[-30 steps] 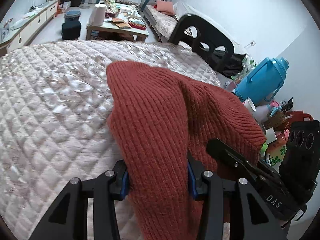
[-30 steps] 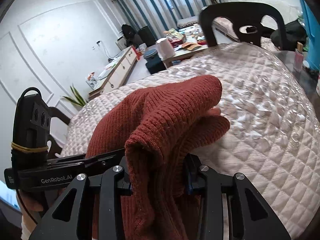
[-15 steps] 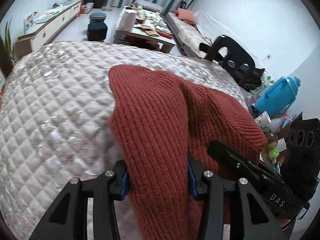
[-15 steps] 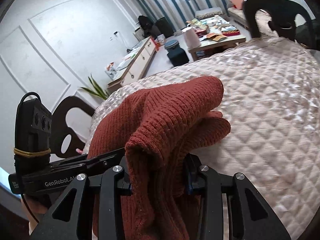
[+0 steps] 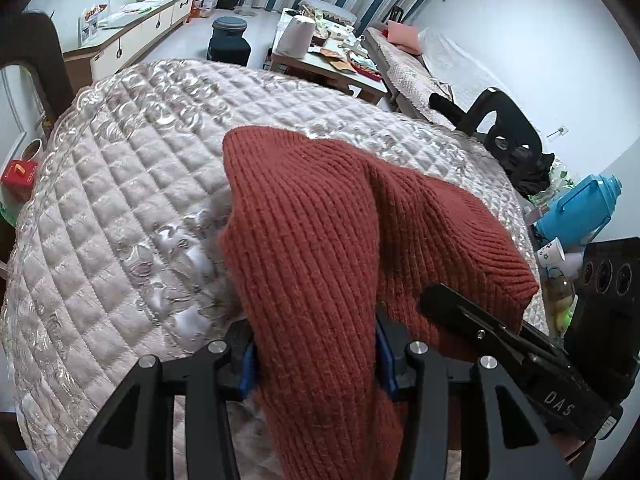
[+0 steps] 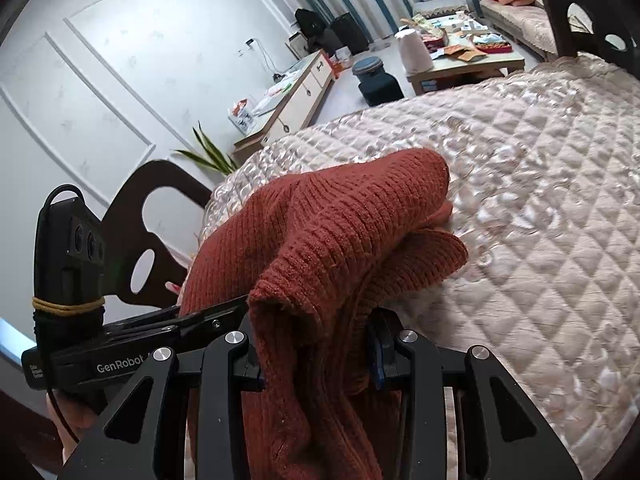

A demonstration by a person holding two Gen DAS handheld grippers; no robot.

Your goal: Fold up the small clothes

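**Rust knit held between two hand-held grippers over the quilted worktop**

The rust-red ribbed knit garment [image 5: 320, 248] is bunched and lifted, its near part draped down between the fingers of both tools while its far fold rests on the pale pink quilted cover [image 5: 120, 200] of the worktop. In the right wrist view the same garment [image 6: 340, 240] shows a rolled hem at the near edge and a doubled layer lying on the quilt to the right.

The left hand-held gripper [image 5: 316, 356] is clamped on the knit, blue pads pressing the fabric from both sides. The right hand-held gripper [image 6: 316, 356] likewise grips a thick gathered wad of the cloth. Each tool appears in the other's view: the right one [image 5: 520, 348] lies just beside the garment's right edge, the left one [image 6: 132, 344] just beside its left edge.

Farther out, a dark wooden chair [image 6: 156, 220] stands at the left side of the worktop and a black chair [image 5: 504, 120] at the far right. A blue thermos jug [image 5: 576, 208] sits to the right, near a floral cup [image 5: 552, 254]. Beyond, a low coffee table [image 5: 332, 60] carries clutter, with a white sideboard [image 5: 132, 32] far left.
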